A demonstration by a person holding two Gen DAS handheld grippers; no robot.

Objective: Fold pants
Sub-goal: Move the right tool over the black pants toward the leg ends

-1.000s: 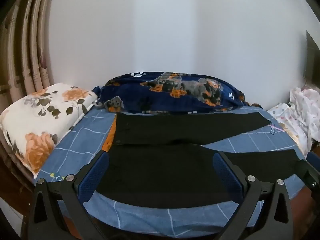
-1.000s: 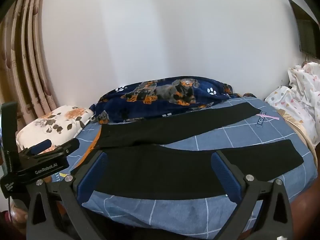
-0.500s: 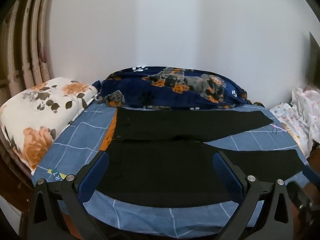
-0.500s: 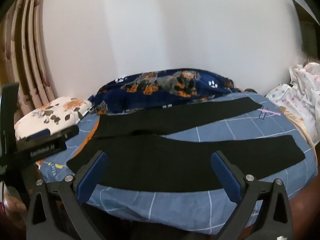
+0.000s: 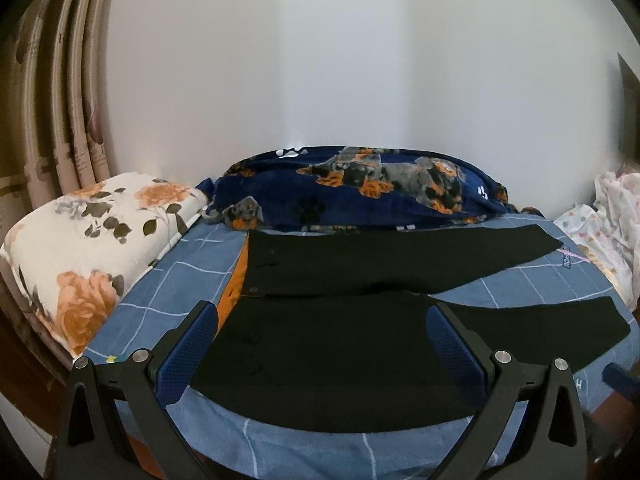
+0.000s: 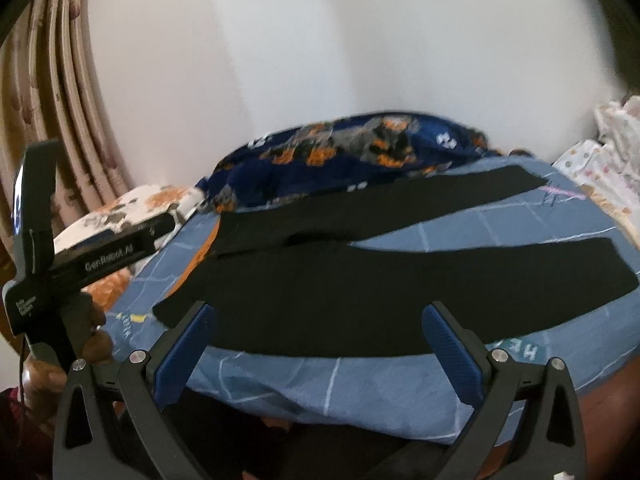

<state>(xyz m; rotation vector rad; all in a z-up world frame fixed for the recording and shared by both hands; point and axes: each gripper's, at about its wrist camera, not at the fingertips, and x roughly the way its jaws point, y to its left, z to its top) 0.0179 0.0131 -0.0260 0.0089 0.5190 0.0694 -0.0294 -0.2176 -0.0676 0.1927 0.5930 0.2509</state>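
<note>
Black pants [image 5: 340, 344] lie flat on the blue checked bed sheet [image 5: 168, 280], waist at the left, both legs spread apart toward the right. They also show in the right wrist view [image 6: 360, 296]. My left gripper [image 5: 322, 344] is open and empty, held above the near edge of the bed over the near leg's upper part. My right gripper [image 6: 318, 340] is open and empty, in front of the bed's near edge. The left gripper's body [image 6: 92, 256] shows at the left of the right wrist view, held in a hand.
A floral pillow [image 5: 92, 240] lies at the bed's left. A navy dog-print blanket [image 5: 360, 192] is bunched along the far wall. White dotted bedding [image 5: 604, 220] is piled at the right. Curtains [image 5: 60, 100] hang at the left.
The right gripper has pulled back and dropped lower, so the bed's near edge now fills more of its blurred view. The left gripper has shifted slightly. The pants have not moved.
</note>
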